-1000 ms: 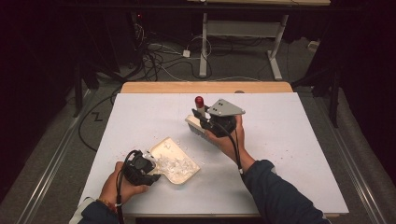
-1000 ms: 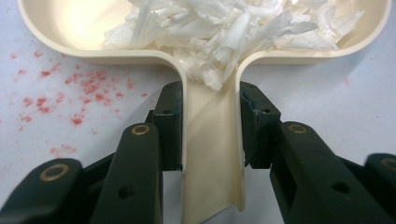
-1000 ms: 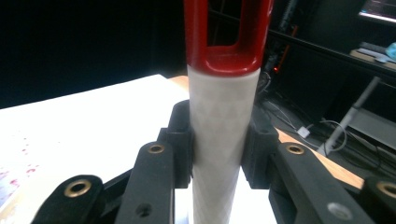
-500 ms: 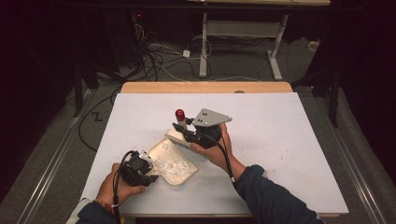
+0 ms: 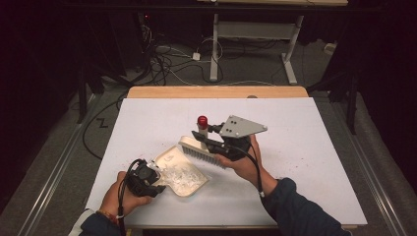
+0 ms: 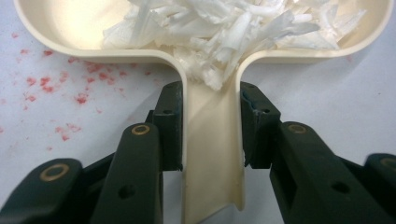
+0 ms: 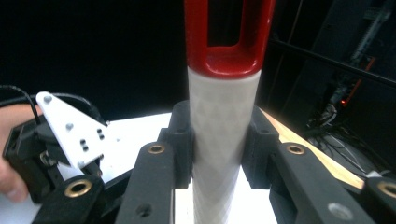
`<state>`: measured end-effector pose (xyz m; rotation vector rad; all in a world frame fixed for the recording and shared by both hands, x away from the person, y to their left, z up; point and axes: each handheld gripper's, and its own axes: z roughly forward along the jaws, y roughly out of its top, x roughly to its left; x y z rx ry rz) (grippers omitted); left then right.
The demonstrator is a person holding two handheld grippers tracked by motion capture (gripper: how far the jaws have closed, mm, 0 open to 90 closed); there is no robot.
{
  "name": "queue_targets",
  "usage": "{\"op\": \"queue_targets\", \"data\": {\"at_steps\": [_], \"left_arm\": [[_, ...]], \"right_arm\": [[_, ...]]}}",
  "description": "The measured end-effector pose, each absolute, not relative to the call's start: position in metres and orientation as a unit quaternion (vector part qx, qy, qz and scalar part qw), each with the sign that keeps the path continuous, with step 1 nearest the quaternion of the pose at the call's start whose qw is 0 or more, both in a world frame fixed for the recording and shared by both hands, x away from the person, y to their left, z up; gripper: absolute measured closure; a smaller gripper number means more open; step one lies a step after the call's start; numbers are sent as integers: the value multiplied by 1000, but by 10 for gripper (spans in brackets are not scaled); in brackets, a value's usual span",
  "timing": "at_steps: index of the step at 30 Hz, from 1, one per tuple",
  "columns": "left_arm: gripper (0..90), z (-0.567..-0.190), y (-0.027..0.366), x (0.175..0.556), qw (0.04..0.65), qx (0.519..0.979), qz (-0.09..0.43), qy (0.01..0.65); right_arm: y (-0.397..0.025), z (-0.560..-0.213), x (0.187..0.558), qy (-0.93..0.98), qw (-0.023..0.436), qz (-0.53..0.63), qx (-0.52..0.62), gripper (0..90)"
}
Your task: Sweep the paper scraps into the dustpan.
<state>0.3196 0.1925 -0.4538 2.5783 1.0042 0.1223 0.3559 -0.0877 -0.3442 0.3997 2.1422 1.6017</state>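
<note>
A cream dustpan point(image 5: 181, 173) lies on the white table point(image 5: 305, 123), holding a heap of white shreds point(image 5: 179, 176). My left gripper point(image 5: 156, 178) is shut on the dustpan's handle point(image 6: 212, 163); its jaws press both sides of the handle, and the shreds point(image 6: 224, 28) spill toward them. My right gripper point(image 5: 207, 135) is shut on a brush point(image 5: 196, 151) by its white handle point(image 7: 223, 140), whose red end point(image 7: 224, 32) points up. The bristles hang just over the dustpan's far edge.
Faint red specks point(image 6: 46, 88) dot the table beside the dustpan and to the right point(image 5: 307, 158). A wooden strip point(image 5: 216, 92) edges the table's far side. Cables point(image 5: 172, 59) and desk legs point(image 5: 214, 49) lie on the floor beyond.
My right gripper has carried the brush from the table's middle leftward and nearer, down to the dustpan's far edge. The left gripper and dustpan have barely moved.
</note>
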Motion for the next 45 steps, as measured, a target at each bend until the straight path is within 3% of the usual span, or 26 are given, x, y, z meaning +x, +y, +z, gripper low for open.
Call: {"op": "queue_targets", "data": {"at_steps": [18,36,45], "left_arm": [[633,-446,187,312,150,934,46,322],[633,-450,183,312,144,936,45,319],[633,-451,183,311,146,934,44,322]], "right_arm": [[-181,-357,322,811,208,515,186,697],[-97,-363,318,810,166,544,142,698],[-119,-345,321,774,162,590,162,698]]}}
